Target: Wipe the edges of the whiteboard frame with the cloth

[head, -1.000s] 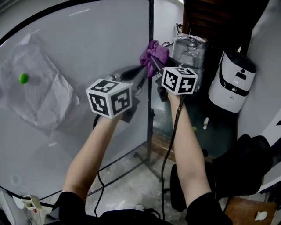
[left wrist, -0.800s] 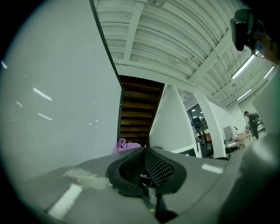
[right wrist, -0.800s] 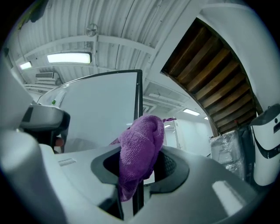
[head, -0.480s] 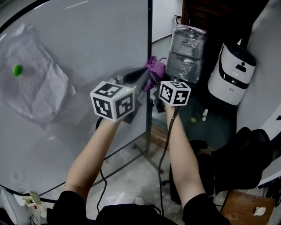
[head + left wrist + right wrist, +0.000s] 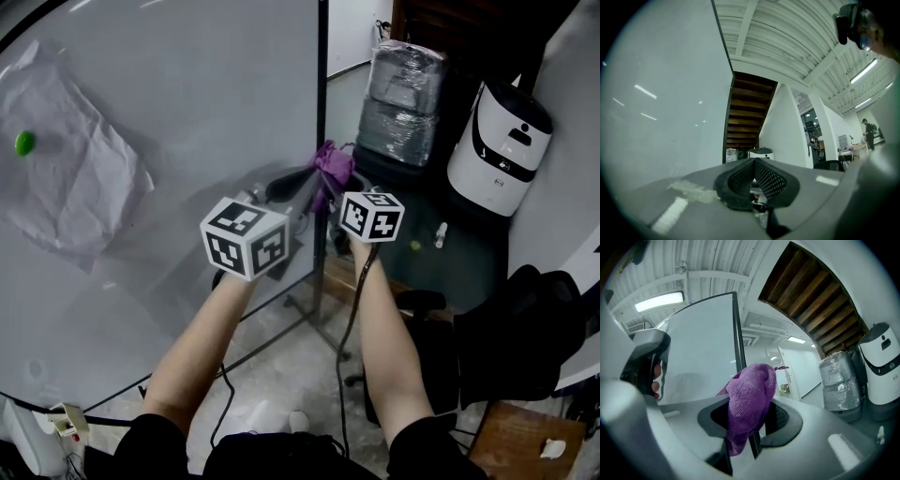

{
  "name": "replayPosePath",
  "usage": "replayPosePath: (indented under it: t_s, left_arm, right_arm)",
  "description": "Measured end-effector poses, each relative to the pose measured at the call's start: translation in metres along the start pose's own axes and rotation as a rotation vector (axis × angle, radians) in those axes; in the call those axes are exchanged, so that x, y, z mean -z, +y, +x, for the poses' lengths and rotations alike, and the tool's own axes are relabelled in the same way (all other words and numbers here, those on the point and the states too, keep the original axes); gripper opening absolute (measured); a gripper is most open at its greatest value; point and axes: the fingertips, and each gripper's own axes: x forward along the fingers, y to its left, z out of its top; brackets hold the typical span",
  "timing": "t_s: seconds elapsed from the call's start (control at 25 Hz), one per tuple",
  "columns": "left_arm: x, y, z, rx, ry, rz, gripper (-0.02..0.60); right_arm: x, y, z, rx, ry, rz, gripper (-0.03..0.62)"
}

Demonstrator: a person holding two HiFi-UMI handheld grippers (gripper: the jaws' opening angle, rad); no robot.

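While right claw grips cloth at frame; left claw closed

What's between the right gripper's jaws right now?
The purple cloth, pinched between the right gripper's jaws, bunched top sticking out. The whiteboard frame edge runs behind it; that stretch is covered.

Entry: I find no legible text, brand name or number in any view. The left marker cube and the right marker cube carry only black-and-white square code patterns, not letters. The white machine shows a dark pictogram on its front in the head view and a small round emblem in the right gripper view. I cannot resolve either into characters.
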Motion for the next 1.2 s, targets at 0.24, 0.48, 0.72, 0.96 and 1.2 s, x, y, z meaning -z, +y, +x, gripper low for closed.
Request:
replayPosePath:
  t_s: [0.24, 0.48, 0.72, 0.96, 1.2]
  left_arm:
    - [0.026, -0.001, -0.003, 0.008, 0.016, -0.025, 0.002]
    - [0.052, 0.001, -0.003, -0.005, 0.052, -0.039, 0.002]
    - [0.083, 0.0, 0.001, -0.001, 0.093, -0.042, 0.002]
    - [0.117, -0.002, 0.002, -0.005, 0.14, -0.056, 0.002]
    - [0.138, 0.0, 0.0, -0.002, 0.166, -0.072, 0.002]
  right_arm:
    - [0.039, -0.011, -0.003, 0.02, 0.038, 0.034, 0.147]
    - [0.078, -0.017, -0.008, 0.049, 0.092, 0.047, 0.147]
    - [0.098, -0.019, -0.01, 0.063, 0.109, 0.071, 0.147]
    - [0.117, -0.023, -0.014, 0.084, 0.125, 0.071, 0.147]
    - [0.133, -0.028, -0.016, 0.099, 0.107, 0.109, 0.149]
